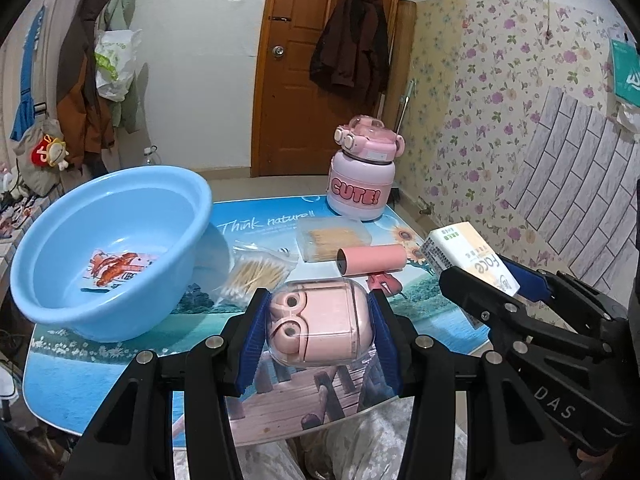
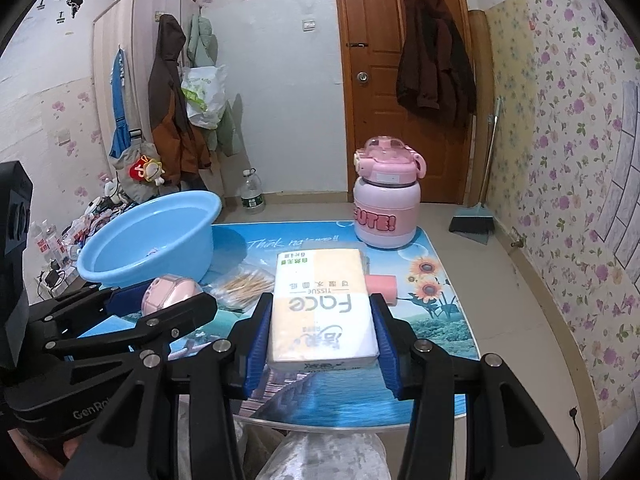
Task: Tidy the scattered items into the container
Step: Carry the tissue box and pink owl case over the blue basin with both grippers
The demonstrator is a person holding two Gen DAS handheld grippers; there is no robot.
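— Looking along your left gripper [image 1: 320, 336], you have the pink case in its clear shell [image 1: 320, 326] pinched between the blue pads, jaws part-closed on its two sides, lifted off the desk [image 1: 120, 360]. Where does the basin lie from there?

— Up and to the left. The blue basin [image 1: 116, 248] sits on the desk's far-left corner, mouth tilted toward you, one printed packet [image 1: 114, 270] already inside. Your left gripper is the nearer one; nothing stands between it and the rim.

— And my right?

— Your right gripper [image 2: 322, 336] is clamped on the tissue pack [image 2: 322, 308], also part-closed, pads on its long sides, so the pack's long axis runs straight away from you. From that view the basin [image 2: 152, 236] is well off to the left, beyond your left gripper [image 2: 160, 300].

— So the right would cross over the left?

— Likely, yes. I'd judge the left should drop first, then clear out. The cotton swab bag [image 1: 256, 276], toothpick box [image 1: 332, 240] and pink roll [image 1: 372, 262] are not yet picked up.
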